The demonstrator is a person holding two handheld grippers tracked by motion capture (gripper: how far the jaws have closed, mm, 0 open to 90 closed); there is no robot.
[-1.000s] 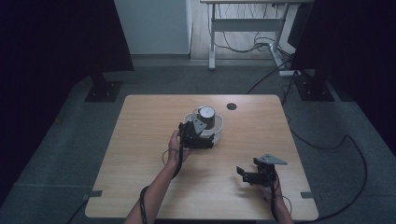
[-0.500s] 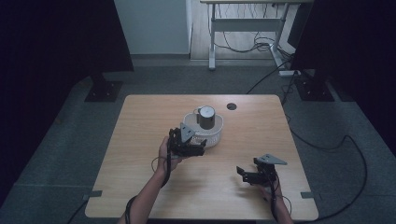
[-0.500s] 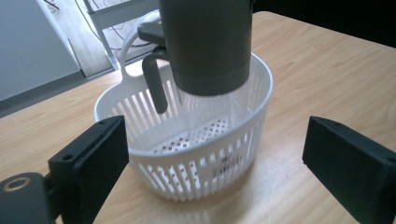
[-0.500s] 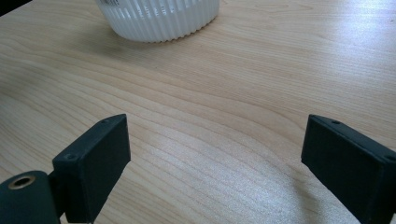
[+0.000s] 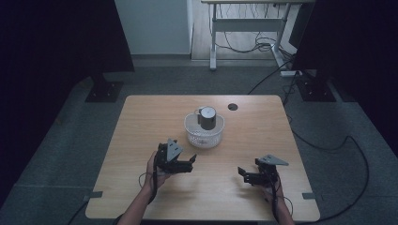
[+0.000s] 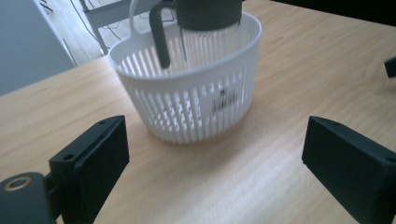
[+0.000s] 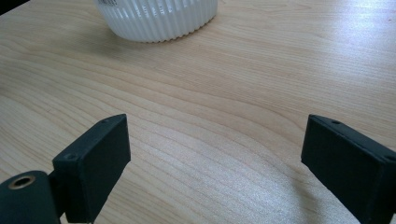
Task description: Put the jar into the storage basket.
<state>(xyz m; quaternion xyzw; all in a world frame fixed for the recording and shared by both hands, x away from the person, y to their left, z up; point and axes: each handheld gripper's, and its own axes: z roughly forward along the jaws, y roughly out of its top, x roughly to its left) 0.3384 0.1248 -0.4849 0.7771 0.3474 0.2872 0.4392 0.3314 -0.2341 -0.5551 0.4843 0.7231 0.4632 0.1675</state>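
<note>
While I'm watching: grey jug (image 5: 207,117) sitting upright in white basket (image 5: 203,133), mid-table (image 5: 141,117).
Left gripper (image 5: 190,161): gaping wide, gripping nothing.
Right gripper (image 5: 241,173): gaping wide, gripping nothing, near front edge.

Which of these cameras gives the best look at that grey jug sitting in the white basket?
The high view: it shows the whole grey jug, its round lid and handle, upright in the white basket. The left gripper view is closer but cuts off its top, showing handle and body. The right gripper view catches the basket's lower wall.
</note>
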